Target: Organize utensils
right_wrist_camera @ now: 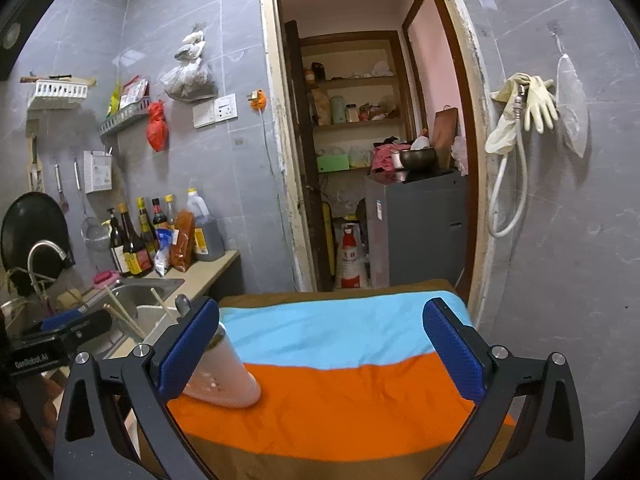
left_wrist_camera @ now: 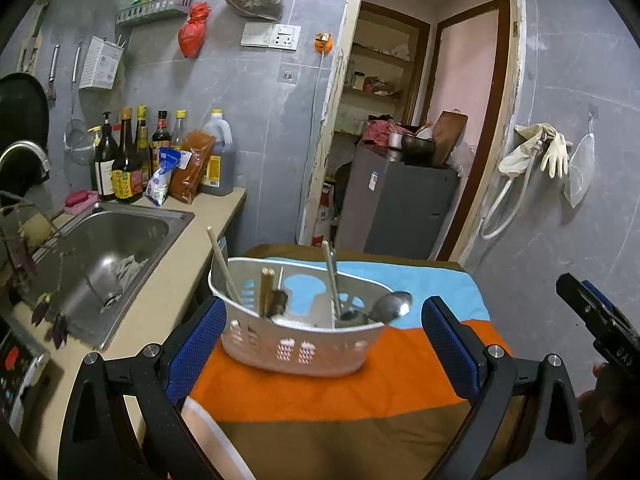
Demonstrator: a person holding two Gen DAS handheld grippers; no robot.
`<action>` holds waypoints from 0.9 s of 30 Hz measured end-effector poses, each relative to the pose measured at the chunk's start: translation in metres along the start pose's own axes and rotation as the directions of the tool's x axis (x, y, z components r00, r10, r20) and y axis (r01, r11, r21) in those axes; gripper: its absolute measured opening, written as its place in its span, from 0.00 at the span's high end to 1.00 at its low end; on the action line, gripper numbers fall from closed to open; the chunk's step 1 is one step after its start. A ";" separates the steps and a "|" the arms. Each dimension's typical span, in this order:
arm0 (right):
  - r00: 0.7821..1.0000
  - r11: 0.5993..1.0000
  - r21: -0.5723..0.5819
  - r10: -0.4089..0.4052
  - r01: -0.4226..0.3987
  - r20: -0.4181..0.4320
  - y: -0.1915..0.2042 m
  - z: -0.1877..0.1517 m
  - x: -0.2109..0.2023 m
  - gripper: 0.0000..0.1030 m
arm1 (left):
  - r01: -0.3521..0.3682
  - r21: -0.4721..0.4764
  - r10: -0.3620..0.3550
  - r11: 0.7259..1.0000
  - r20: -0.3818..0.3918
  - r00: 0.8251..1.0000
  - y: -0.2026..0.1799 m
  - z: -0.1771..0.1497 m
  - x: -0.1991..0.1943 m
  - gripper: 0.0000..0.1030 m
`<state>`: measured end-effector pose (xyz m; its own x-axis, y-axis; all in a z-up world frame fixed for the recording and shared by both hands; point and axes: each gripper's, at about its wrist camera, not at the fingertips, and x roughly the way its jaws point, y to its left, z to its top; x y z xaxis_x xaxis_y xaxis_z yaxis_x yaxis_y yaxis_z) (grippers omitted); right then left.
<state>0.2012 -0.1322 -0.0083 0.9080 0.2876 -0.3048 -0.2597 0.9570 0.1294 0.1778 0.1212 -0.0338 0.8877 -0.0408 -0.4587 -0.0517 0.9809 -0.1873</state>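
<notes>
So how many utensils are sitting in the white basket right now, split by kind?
In the white basket, as seen from the left wrist view:
Chopsticks: 4
Metal spoons: 2
Total: 6, though blur may hide more inside.

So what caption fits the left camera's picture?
Open left gripper faces a white basket of utensils on a striped cloth.

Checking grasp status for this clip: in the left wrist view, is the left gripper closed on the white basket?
No. The left gripper is open, its blue pads standing wide on either side of the white basket without clamping it.
</notes>
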 end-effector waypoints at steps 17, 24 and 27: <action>0.998 1.000 -0.015 0.021 -0.022 -0.063 -0.025 -0.014 -0.105 0.00 | -0.040 -0.006 0.040 0.999 0.008 0.999 -0.046 -0.043 -0.098 0.07; 0.998 1.000 -0.017 0.010 -0.011 -0.060 -0.025 -0.025 -0.141 0.00 | -0.033 0.000 0.033 0.999 0.027 0.999 -0.058 -0.063 -0.131 0.07; 0.999 0.999 -0.032 0.015 -0.016 -0.041 -0.020 -0.030 -0.158 0.00 | -0.021 -0.004 0.021 1.000 0.046 0.999 -0.060 -0.067 -0.142 0.07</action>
<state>0.0530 -0.1955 0.0088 0.8900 0.3028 -0.3410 -0.2846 0.9530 0.1035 0.0240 0.0551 -0.0159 0.9063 -0.0116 -0.4224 -0.0719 0.9808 -0.1812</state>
